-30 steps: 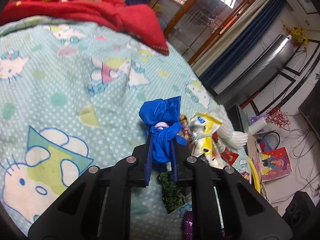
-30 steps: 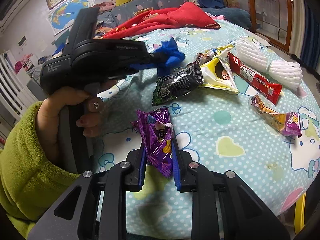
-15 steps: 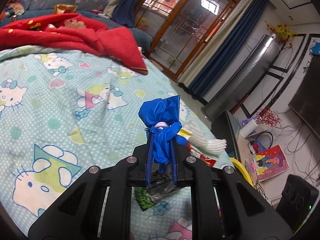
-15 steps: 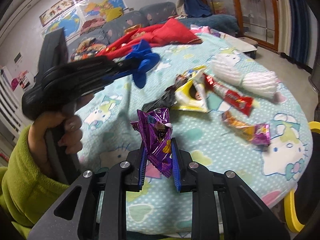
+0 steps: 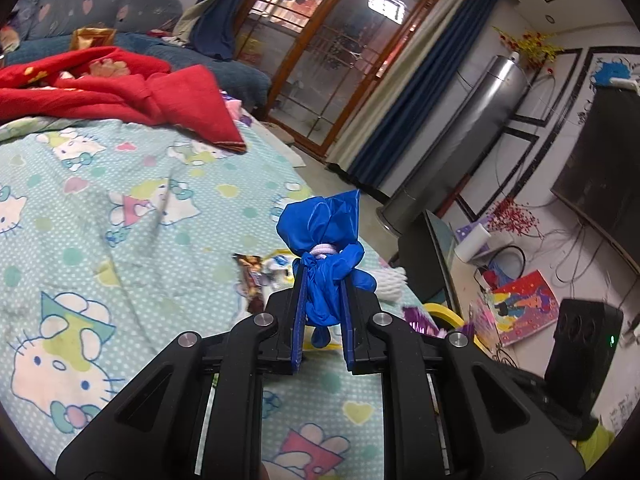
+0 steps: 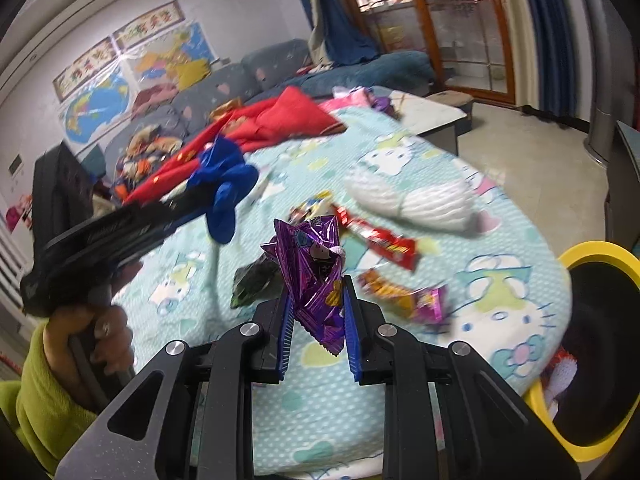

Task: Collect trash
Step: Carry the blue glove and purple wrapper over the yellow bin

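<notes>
My left gripper is shut on a knotted blue plastic bag, held above the cartoon-print tablecloth. From the right wrist view that same bag hangs from the left gripper at the left, in a hand with a green sleeve. A crinkled purple foil wrapper sticks up between the blue pads of my right gripper, which is shut on it. Loose on the cloth beyond lie a red wrapper, an orange-pink wrapper and a dark wrapper. A yellow-rimmed bin stands at the right.
A white tied bundle lies on the cloth's far right. A red blanket covers the far end of the table. Past the table edge are a sofa, a low table, a steel cylinder and floor clutter.
Both grippers have risen with their loads and swung toward the table's right edge. The yellow-rimmed bin has come into the right wrist view.
</notes>
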